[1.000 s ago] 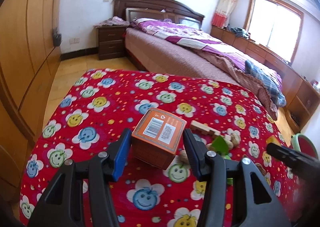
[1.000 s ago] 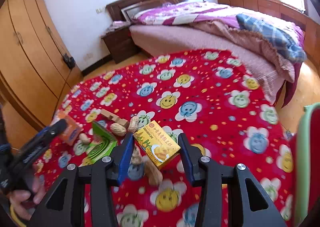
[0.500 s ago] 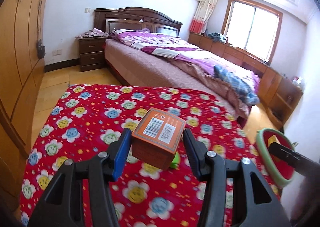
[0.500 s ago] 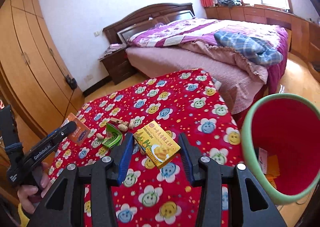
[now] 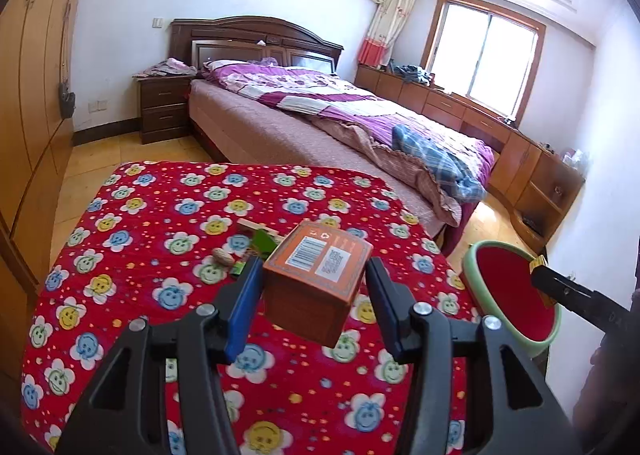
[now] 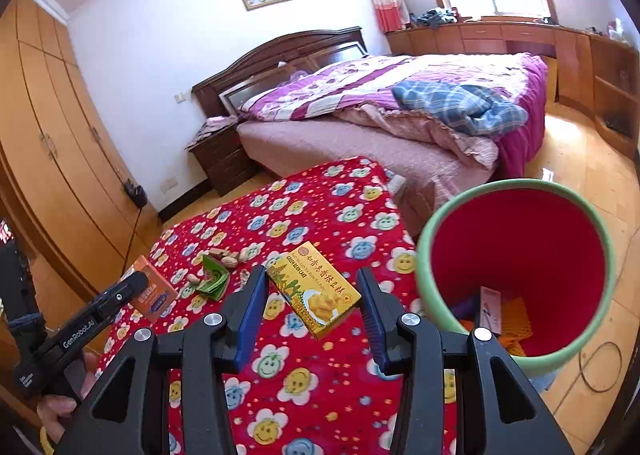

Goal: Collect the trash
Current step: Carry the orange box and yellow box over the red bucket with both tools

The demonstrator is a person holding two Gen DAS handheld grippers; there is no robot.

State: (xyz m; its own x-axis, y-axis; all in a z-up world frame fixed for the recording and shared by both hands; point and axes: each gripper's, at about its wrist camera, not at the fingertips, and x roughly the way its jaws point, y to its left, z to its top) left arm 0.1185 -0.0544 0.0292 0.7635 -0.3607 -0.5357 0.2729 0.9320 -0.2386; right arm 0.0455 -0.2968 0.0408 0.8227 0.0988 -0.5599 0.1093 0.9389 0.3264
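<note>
My left tongs (image 5: pixel 314 293) pinch an orange box (image 5: pixel 316 279) at lower centre, lifted above the red flowered desk (image 5: pixel 160 223). My right tongs (image 6: pixel 314 303) pinch a yellow cake box (image 6: pixel 314 289) at lower centre, just left of the bin (image 6: pixel 516 267), whose green rim sits at right with scraps inside. Peanuts (image 6: pixel 230 262) and a green wrapper (image 6: pixel 214 279) lie on the desk at mid-left.

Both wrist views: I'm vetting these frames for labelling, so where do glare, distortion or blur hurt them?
Left wrist view: the window is blown out white, the wardrobe bows at the edge, and the orange box is sharp. Right wrist view: window glare at the top, the bin rim is stretched, and the yellow box print is readable.
</note>
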